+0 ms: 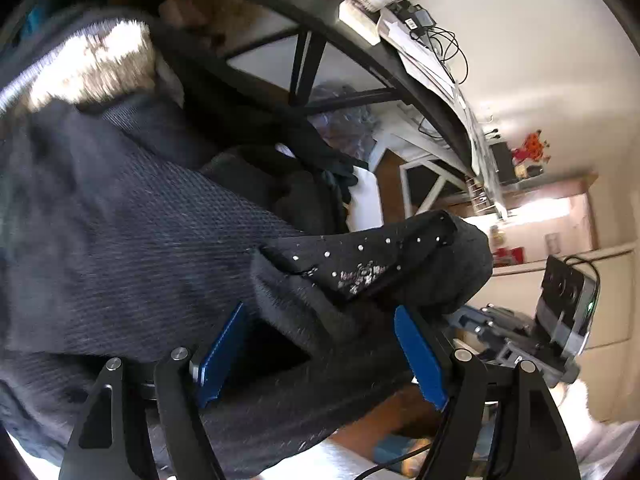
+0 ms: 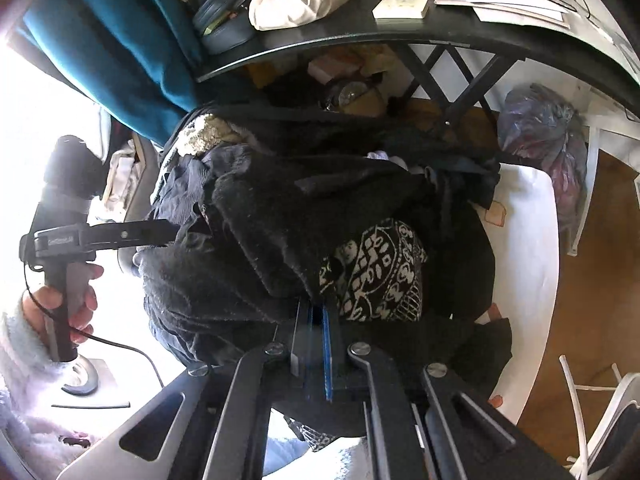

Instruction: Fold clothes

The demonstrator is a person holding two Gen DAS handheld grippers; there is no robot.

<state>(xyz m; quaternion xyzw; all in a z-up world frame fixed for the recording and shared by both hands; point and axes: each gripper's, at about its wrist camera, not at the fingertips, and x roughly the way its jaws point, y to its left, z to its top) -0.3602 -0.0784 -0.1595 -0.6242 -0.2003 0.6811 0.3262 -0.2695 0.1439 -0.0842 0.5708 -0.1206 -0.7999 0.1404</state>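
Clothes [image 2: 320, 216] lie heaped, dark and mostly black, on a white surface [image 2: 532, 248] below a cluttered black table [image 2: 400, 36]. A black-and-white patterned piece [image 2: 376, 272] shows at the heap's 5 o'clock side. The right gripper [image 2: 320, 320] has its blue pads pressed together on the edge of a fuzzy black garment [image 2: 272, 224]. The left gripper [image 1: 320, 344] stands wide, blue fingers [image 1: 420, 360] apart, with dark knit cloth [image 1: 120, 240] between them but not pinched. A hand [image 2: 76, 300] grips the left tool's handle at 9 o'clock.
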